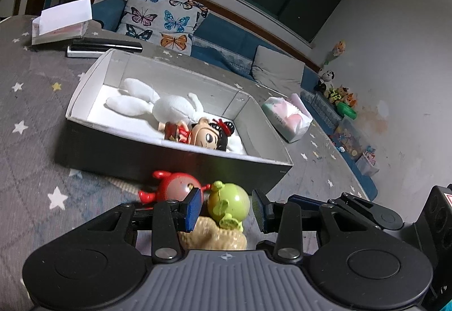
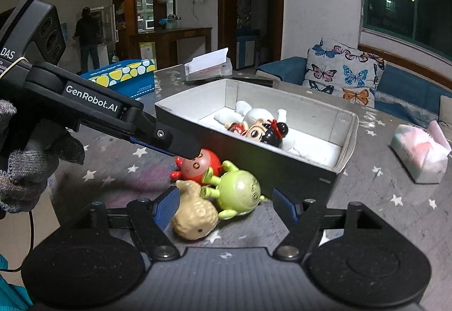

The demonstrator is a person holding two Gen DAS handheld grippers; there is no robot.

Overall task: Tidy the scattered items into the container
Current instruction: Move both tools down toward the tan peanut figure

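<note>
An open grey box (image 1: pixel 93 138) (image 2: pixel 346 147) stands on the star-patterned tablecloth. In it lie a white plush rabbit (image 1: pixel 169 107) (image 2: pixel 258 114) and a doll with black hair and red dress (image 1: pixel 203 134) (image 2: pixel 262 131). In front of the box lie a red toy (image 1: pixel 172 188) (image 2: pixel 202 166), a green toy (image 1: pixel 230 205) (image 2: pixel 240 192) and a beige lumpy toy (image 1: pixel 217 236) (image 2: pixel 195 212). My left gripper (image 1: pixel 227 207) is open, its jaws on either side of the green toy; it reaches in from the left in the right wrist view (image 2: pixel 183 147). My right gripper (image 2: pixel 224 205) is open around the beige and green toys.
A tissue pack (image 1: pixel 288 118) (image 2: pixel 421 152) lies right of the box. A white and pink box (image 1: pixel 60 24) (image 2: pixel 209 66) and a black device (image 1: pixel 104 46) sit behind it. A blue and yellow carton (image 2: pixel 127 77) stands at the back left. A butterfly cushion (image 1: pixel 163 17) rests on the sofa.
</note>
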